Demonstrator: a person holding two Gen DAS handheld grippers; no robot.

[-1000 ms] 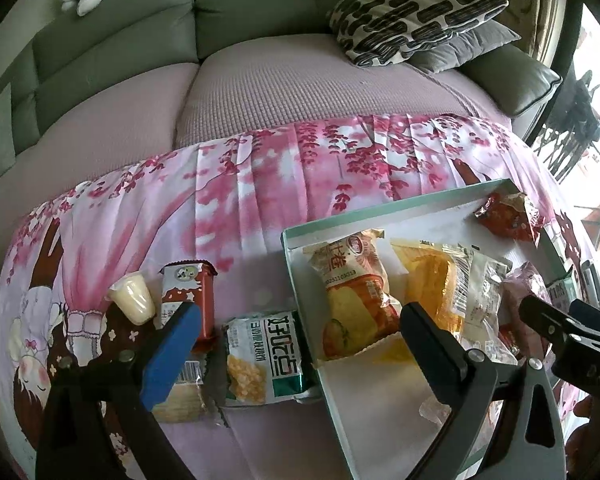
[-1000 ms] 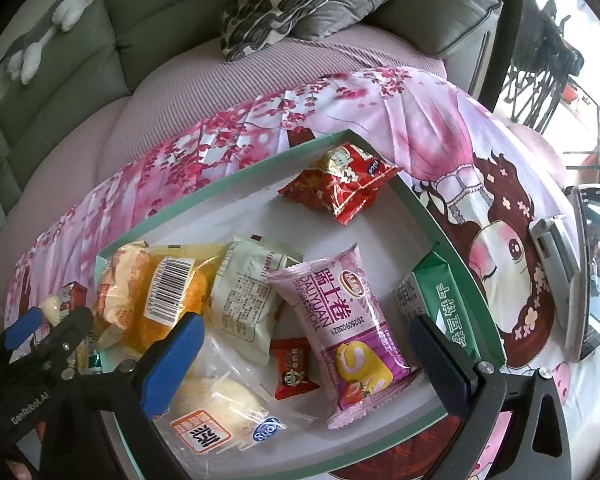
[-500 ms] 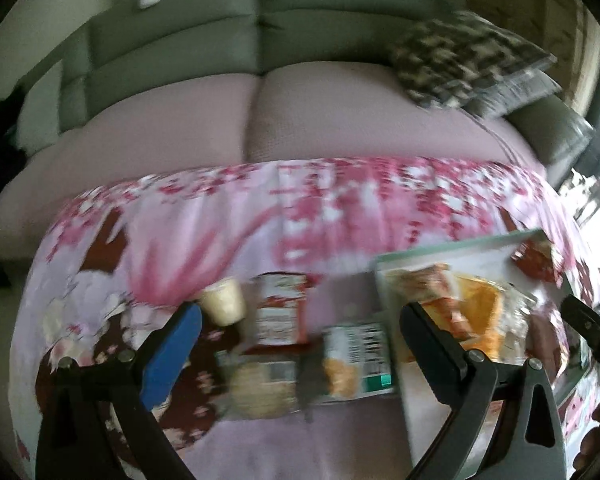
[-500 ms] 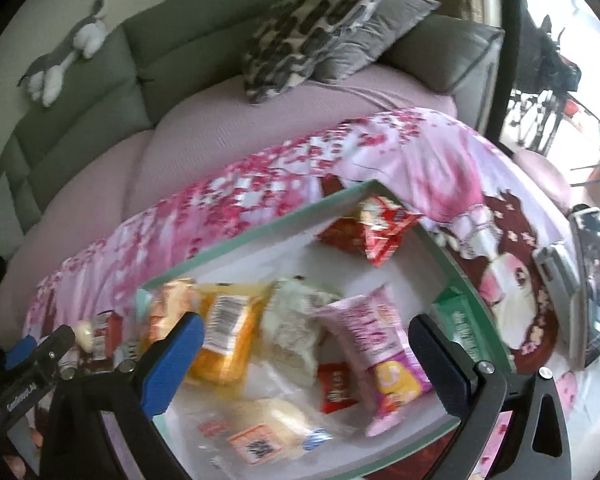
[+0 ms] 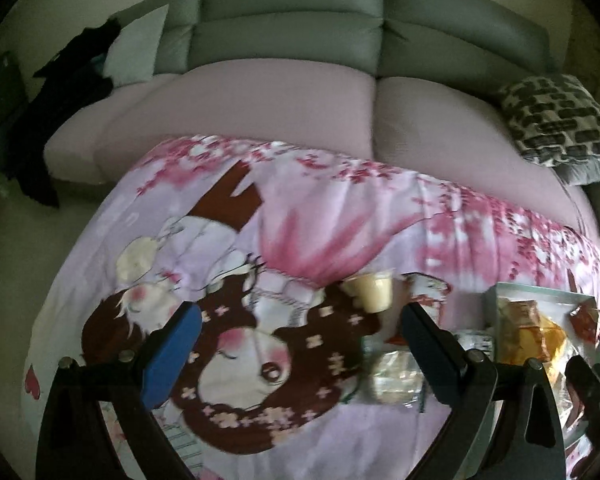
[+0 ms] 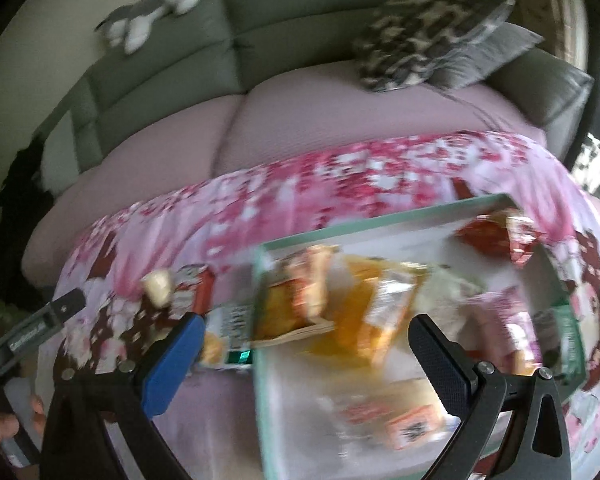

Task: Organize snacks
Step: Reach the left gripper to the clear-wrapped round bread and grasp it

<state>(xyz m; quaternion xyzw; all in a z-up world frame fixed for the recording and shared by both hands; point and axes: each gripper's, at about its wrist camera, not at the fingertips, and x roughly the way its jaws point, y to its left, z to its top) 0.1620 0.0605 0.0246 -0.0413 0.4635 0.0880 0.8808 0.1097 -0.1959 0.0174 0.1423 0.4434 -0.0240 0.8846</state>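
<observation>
Jaws spread wide and empty on both grippers; swung leftward off the white green-rimmed tray [image 6: 260, 360] toward loose cream pudding cup [image 5: 374, 292], likely next pick.

Black gripper frames, blue-padded and black-ribbed fingers [image 5: 171, 354], silver screws

Behind your work surface you have a grey sofa [image 5: 292, 24] with mauve seat cushions [image 5: 260, 108], and a pink blossom-print cloth [image 5: 340, 216] with a cartoon girl on it is spread in front of it. At the sofa's right end a black-and-white patterned pillow [image 6: 428, 32] leans on a plain grey pillow [image 6: 488, 56]. A grey-and-white plush toy [image 6: 152, 8] lies along the backrest top, and dark clothing [image 5: 72, 80] is draped at the left end.
</observation>
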